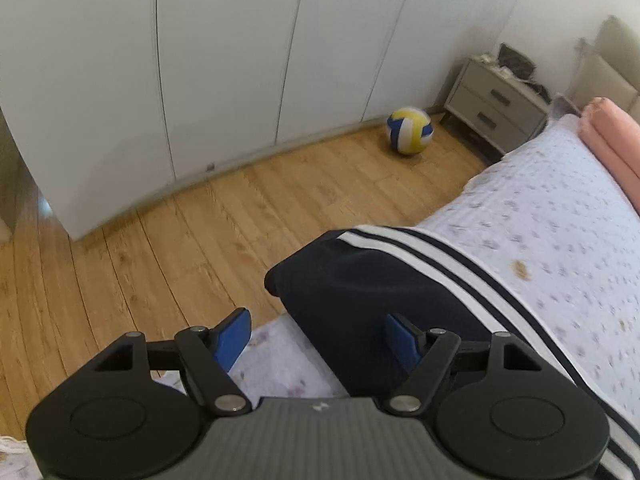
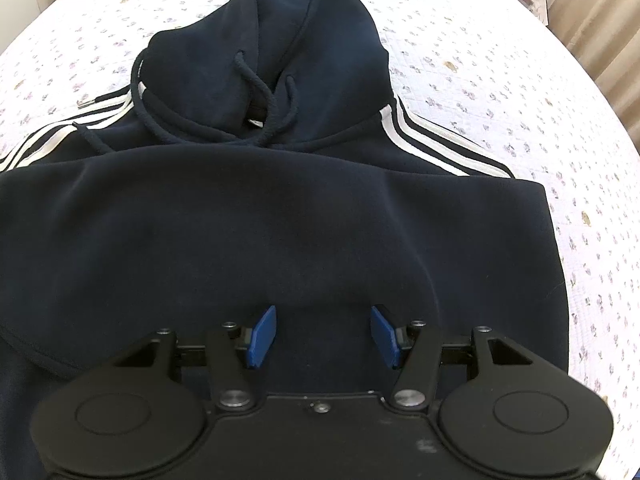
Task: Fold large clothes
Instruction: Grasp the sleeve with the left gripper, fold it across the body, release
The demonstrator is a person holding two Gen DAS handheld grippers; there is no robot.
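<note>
A navy hoodie [image 2: 280, 220] with white sleeve stripes lies flat on the bed, its hood [image 2: 300, 40] and drawstrings pointing away. My right gripper [image 2: 323, 330] is open and empty, just above the hoodie's body. In the left wrist view, a striped sleeve [image 1: 380, 280] of the hoodie hangs over the bed's edge. My left gripper [image 1: 318, 338] is open and empty, straddling the sleeve's near edge; its right fingertip [image 1: 400, 336] is over the dark cloth.
The bed has a white flowered cover [image 1: 540, 208]. A wooden floor [image 1: 180, 248], white wardrobe doors [image 1: 220, 60], a yellow-blue volleyball [image 1: 410, 130] and a grey nightstand [image 1: 492, 108] lie past the bed's edge. Pink folded bedding [image 1: 612, 136] lies at the bed's head.
</note>
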